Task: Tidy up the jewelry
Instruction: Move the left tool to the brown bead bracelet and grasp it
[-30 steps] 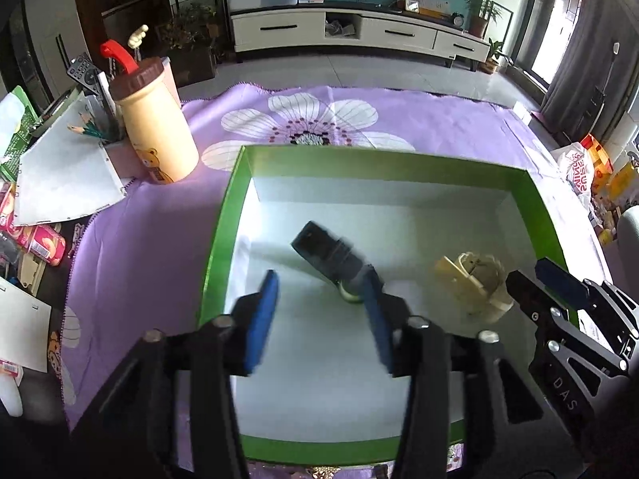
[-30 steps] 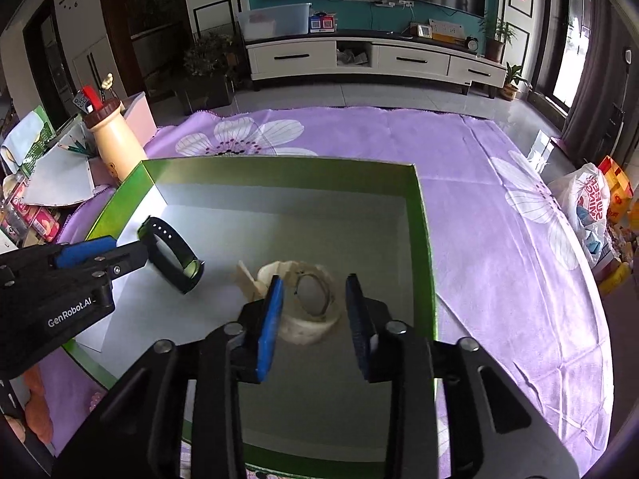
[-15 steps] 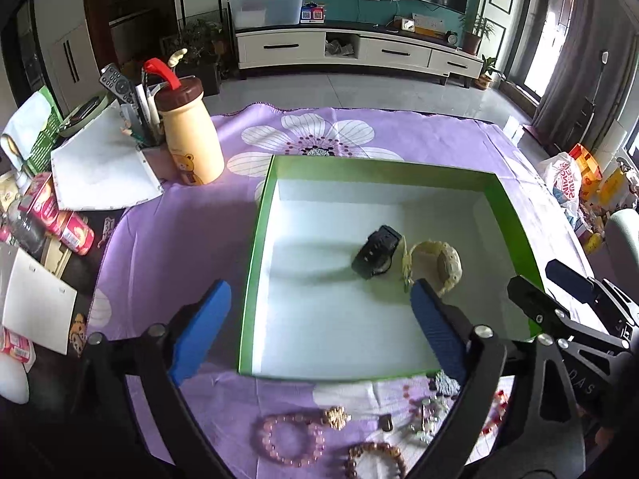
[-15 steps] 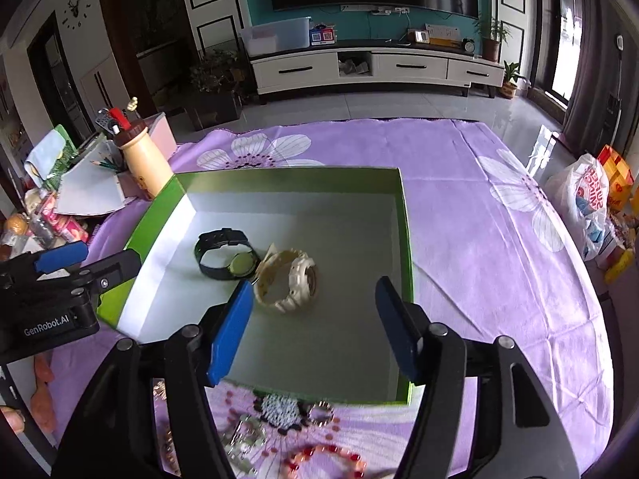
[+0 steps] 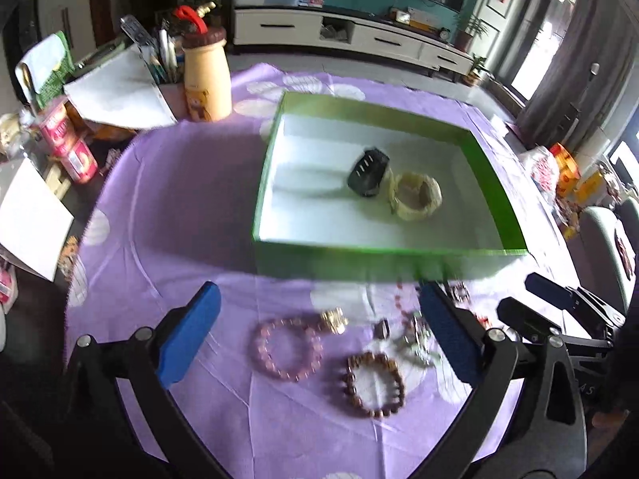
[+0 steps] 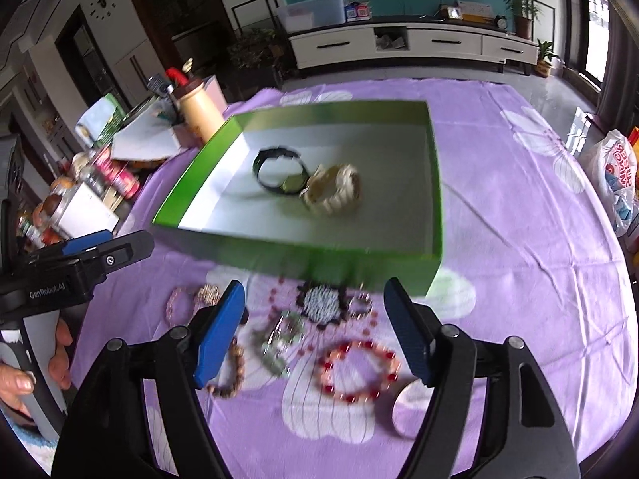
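Purple-clothed tabletop [image 6: 519, 219]: 2 watches [image 6: 279, 173] are seen inside the green box [image 6: 437, 183]. Both hand-held grippers, left [image 5: 319, 343] and right [image 6: 315, 331], are held open, empty, above loose bracelets [image 6: 355, 367]; a pickup is judged next.

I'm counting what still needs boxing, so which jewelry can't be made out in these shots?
- Left wrist view: the silvery tangle is blurred and partly behind the left gripper's right finger.
- Right wrist view: the brown wooden bead bracelet is half hidden by the right gripper's left finger.
- The white round object is cut off by its right finger.
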`<state>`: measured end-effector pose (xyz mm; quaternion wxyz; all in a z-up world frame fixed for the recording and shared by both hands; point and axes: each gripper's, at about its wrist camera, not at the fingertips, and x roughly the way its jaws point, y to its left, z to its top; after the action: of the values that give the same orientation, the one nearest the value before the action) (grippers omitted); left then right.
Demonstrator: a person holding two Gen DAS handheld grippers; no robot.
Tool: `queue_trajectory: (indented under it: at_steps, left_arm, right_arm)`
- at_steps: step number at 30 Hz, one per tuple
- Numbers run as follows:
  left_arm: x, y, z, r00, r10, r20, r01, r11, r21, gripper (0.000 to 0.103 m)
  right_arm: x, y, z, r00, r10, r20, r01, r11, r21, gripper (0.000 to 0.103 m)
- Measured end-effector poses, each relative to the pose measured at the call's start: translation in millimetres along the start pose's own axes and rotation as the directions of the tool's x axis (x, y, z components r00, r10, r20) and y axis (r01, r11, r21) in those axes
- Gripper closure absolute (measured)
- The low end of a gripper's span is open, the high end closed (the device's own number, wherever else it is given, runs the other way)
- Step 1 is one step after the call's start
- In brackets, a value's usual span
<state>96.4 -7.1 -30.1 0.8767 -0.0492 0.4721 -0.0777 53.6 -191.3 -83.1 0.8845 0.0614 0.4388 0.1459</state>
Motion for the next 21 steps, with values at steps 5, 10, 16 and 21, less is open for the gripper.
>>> queue_trajectory:
  at_steps: [5,10,16,21]
  left_arm:
    - [5.1,0.7,-28.5,0.992,-0.066,-0.111,0.069,0.998,0.015,0.002]
    - [11.8,1.9,-55.6,0.982,-0.06,-0.178,0.061,0.998,0.0,0.002]
    - [25.5,-1.2,-82.0,0.972,-0.061,-0.226,0.061,0.998,-0.009,0.023]
    - [34.2,-10.3,-90.5,0.975,-0.04,-0.22,0.047,0.999,0.027,0.038]
  right_arm:
    - [3.6,11.2,-27.5,0.999,0.02,-0.04,-0.022,0.999,-0.049,0.03]
    - [16.2,16.5,-47.7,0.996,0.031,-0.083,-0.037,0.997,-0.071,0.041]
    - [32.8,26.9,-59.9,0.995,0.018,-0.1,-0.033,0.989,-0.147,0.058]
    - [50.0,33.4,-60.7,0.995,-0.009,-0.101,-0.011,0.98,-0.2,0.065]
